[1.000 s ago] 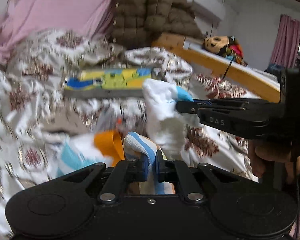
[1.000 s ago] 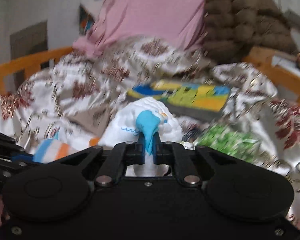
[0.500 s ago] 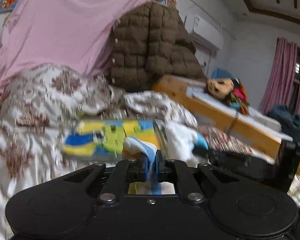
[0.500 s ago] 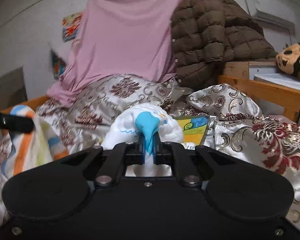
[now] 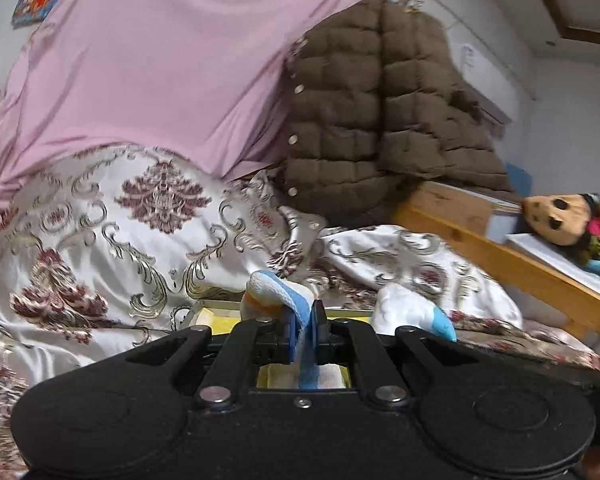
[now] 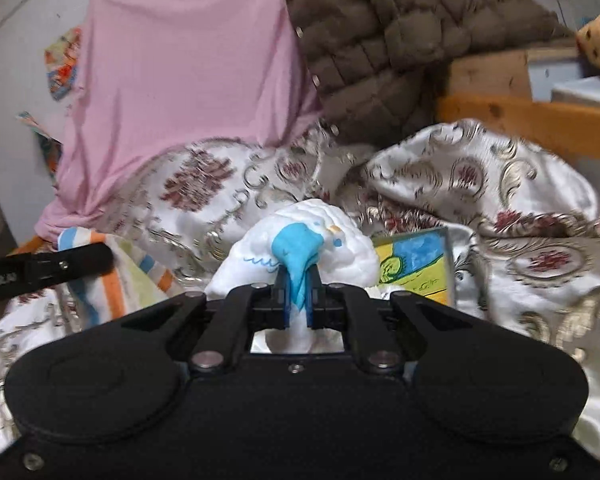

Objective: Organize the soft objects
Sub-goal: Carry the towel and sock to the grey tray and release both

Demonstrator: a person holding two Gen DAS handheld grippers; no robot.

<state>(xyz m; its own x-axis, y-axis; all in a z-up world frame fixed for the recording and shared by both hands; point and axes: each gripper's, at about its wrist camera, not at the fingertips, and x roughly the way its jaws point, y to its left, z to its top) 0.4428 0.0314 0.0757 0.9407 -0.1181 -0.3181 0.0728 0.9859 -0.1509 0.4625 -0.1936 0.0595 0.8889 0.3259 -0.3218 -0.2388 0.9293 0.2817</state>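
Socks are pinched tight, striped sock [image 5: 278,294] in my left gripper [image 5: 303,330], white sock [image 6: 300,236] in my right gripper [image 6: 298,302], both lifted above the picture book [image 6: 416,264], neither put away yet.

Light: dim, even indoor light, soft shadows
Blur: motion smear on brown jacket [image 6: 380,40]
Edges: fisheye bending

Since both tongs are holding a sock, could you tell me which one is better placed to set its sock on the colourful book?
Probably right. The right tongs hold the white sock just beside the colourful book, whose cover is in plain view. The left tongs hold the striped sock with only a yellow strip visible underneath.
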